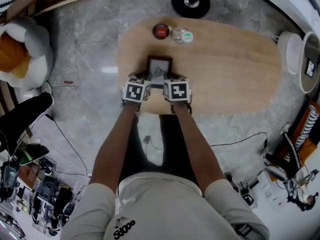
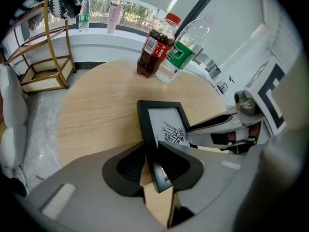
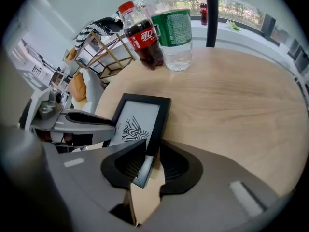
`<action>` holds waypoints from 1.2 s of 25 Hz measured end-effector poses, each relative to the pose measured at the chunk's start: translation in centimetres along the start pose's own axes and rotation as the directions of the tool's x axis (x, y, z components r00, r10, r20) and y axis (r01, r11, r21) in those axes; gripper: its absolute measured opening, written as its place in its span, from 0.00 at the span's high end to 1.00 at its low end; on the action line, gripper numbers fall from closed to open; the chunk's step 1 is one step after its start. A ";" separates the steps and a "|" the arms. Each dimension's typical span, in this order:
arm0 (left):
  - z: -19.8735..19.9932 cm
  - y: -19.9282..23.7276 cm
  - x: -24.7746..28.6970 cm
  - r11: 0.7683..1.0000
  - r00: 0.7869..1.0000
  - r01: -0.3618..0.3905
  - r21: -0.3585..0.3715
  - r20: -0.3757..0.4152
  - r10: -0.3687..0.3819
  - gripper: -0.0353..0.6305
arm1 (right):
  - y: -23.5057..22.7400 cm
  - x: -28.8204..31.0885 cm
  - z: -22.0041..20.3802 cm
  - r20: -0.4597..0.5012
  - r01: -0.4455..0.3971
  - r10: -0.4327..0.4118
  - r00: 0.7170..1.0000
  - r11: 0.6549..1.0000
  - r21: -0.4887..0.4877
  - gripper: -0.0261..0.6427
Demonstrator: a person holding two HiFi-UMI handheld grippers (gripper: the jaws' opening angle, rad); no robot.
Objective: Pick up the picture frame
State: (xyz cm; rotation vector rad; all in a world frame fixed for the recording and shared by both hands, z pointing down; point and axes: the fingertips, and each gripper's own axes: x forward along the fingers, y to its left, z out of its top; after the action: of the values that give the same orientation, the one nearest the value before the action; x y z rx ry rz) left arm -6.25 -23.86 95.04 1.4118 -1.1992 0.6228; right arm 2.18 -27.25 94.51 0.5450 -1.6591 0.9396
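Note:
A black picture frame (image 1: 159, 66) with a white print lies flat on the oval wooden table (image 1: 225, 69), close to its near edge. My left gripper (image 1: 148, 78) is shut on the frame's left bar near the bottom corner; in the left gripper view the bar (image 2: 153, 151) sits pinched between the dark pads of that gripper (image 2: 155, 166). My right gripper (image 1: 169, 79) holds the right bar the same way, and its own view shows the frame (image 3: 137, 120) caught between the pads of the gripper (image 3: 149, 166). The frame rests on the tabletop.
A cola bottle (image 1: 160, 31) and a green-labelled water bottle (image 1: 181, 35) stand at the table's far edge, just beyond the frame. A black round stand base (image 1: 190, 0) sits on the floor behind. A plush toy (image 1: 22, 49) is at the left, and cables (image 1: 240, 141) lie near the person's legs.

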 end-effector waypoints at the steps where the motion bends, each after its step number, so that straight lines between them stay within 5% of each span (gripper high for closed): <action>1: -0.1 -0.2 -0.4 1.000 1.000 0.000 -0.004 0.004 0.000 0.81 | 0.2 -0.4 0.2 0.016 0.000 0.000 1.000 1.000 -0.002 0.82; 13: 1.5 -2.5 -8.0 0.999 0.984 0.026 0.030 0.173 -0.031 0.82 | 4.3 -8.2 0.9 0.198 0.033 -0.032 0.980 0.999 -0.002 0.82; 30: 4.1 -9.3 -25.4 0.959 0.912 0.026 0.281 0.387 -0.139 0.82 | 11.6 -25.4 -0.7 0.543 0.070 -0.093 0.834 0.996 0.063 0.83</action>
State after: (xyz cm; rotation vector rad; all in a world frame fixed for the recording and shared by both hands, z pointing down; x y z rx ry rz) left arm -7.55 -21.05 67.81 1.8810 -1.4032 0.4574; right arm 1.32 -22.75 66.94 0.9748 -2.1068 0.7953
